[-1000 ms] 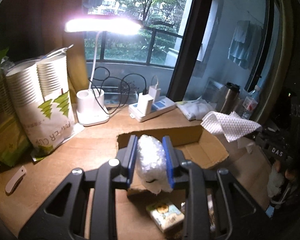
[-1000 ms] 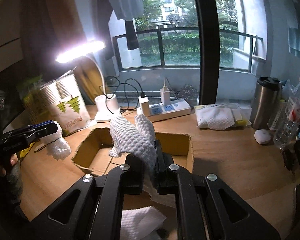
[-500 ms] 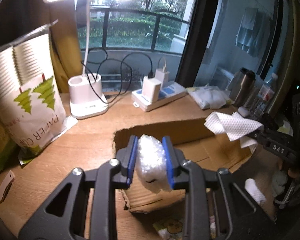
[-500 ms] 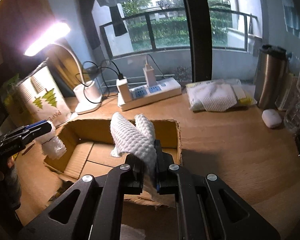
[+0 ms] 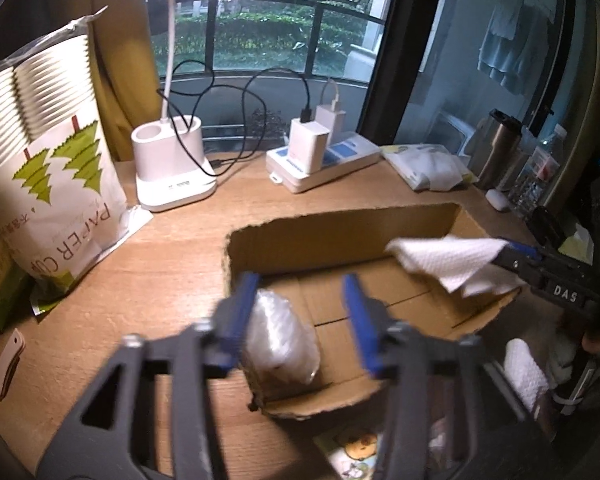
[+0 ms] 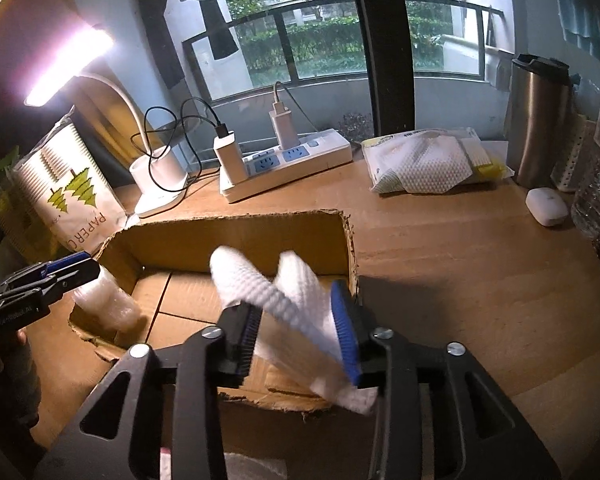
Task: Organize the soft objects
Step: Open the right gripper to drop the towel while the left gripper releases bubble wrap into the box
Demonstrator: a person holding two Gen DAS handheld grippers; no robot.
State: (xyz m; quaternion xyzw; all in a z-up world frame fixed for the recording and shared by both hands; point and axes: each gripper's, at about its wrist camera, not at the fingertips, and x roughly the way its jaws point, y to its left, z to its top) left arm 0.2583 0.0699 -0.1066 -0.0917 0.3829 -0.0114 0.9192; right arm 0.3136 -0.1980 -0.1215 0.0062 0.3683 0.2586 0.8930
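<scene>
A shallow cardboard box (image 5: 340, 236) (image 6: 236, 240) lies open on the wooden desk. My left gripper (image 5: 302, 320) is open over the box's near left corner; a clear bubble-wrap bundle (image 5: 280, 340) (image 6: 104, 304) leans against its left finger inside the box. My right gripper (image 6: 298, 324) is open over the box's near right edge; a white textured cloth (image 6: 284, 304) (image 5: 452, 260) hangs between its fingers, touching the right pad.
A paper-cup bag (image 5: 48, 176), lamp base (image 5: 172, 168), power strip with chargers (image 5: 320, 156), packet of wipes (image 6: 428, 160), steel tumbler (image 6: 540, 120) and white earbud case (image 6: 546, 206) stand around the box. A small printed packet (image 5: 352, 452) lies near the desk's front edge.
Both grippers moved forward and down over the box and opened. The bubble wrap and the cloth are released from their grips.
</scene>
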